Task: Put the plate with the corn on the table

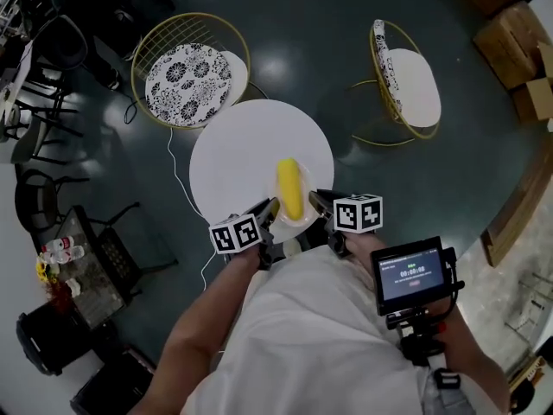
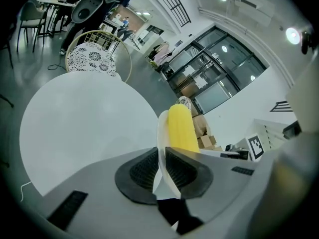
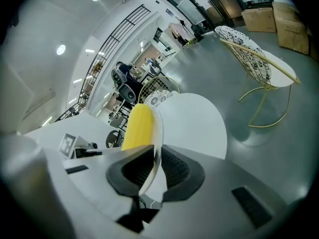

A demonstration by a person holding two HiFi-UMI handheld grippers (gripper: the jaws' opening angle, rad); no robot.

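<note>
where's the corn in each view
Head view: corn just below centre, over the near side of the round white table.
Left gripper view: corn at centre, right of the clamped plate.
Right gripper view: corn left of centre, left of the plate.
Shared landmark: the table, behind the corn.

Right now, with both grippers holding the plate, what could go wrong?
The corn lies loose on the plate; any tilt could roll it off. The left gripper and right gripper pinch only its thin rim, so it may slip. Released near the table edge, it might overhang.
</note>
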